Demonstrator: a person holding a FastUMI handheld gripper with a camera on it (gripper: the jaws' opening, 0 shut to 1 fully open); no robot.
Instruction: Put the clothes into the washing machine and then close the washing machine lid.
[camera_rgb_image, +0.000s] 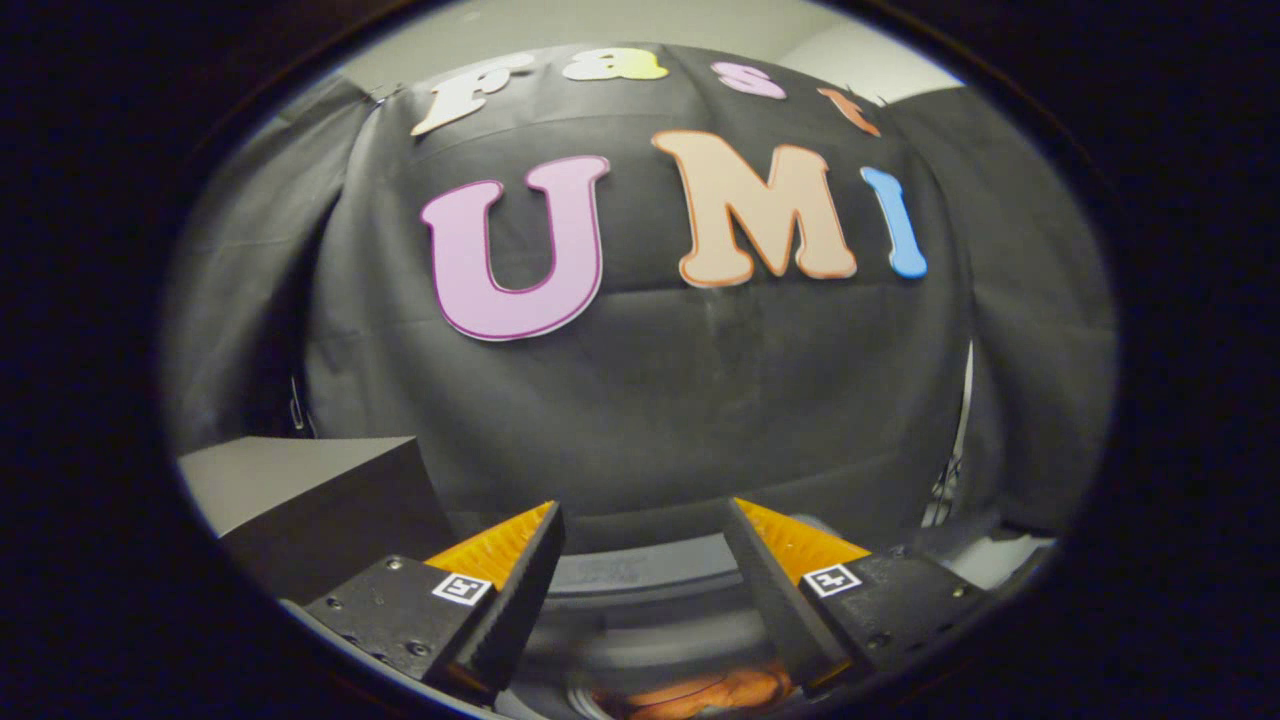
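Gripper held above the washing machine, fingers spread wide apart, nothing between them. Below and between the fingers: the machine's dark round opening rim. Orange clothes lie inside the drum, low between the fingers, partly hidden by the right finger. A grey box sits to the left, beside the left finger. Black cloth wall beyond.

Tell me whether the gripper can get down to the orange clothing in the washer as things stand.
Probably yes. The gripper is open and holds nothing, and the orange clothing lies just below, between the fingers, inside the washing machine's round opening. Nothing covers the opening; the dark box stands off to one side.
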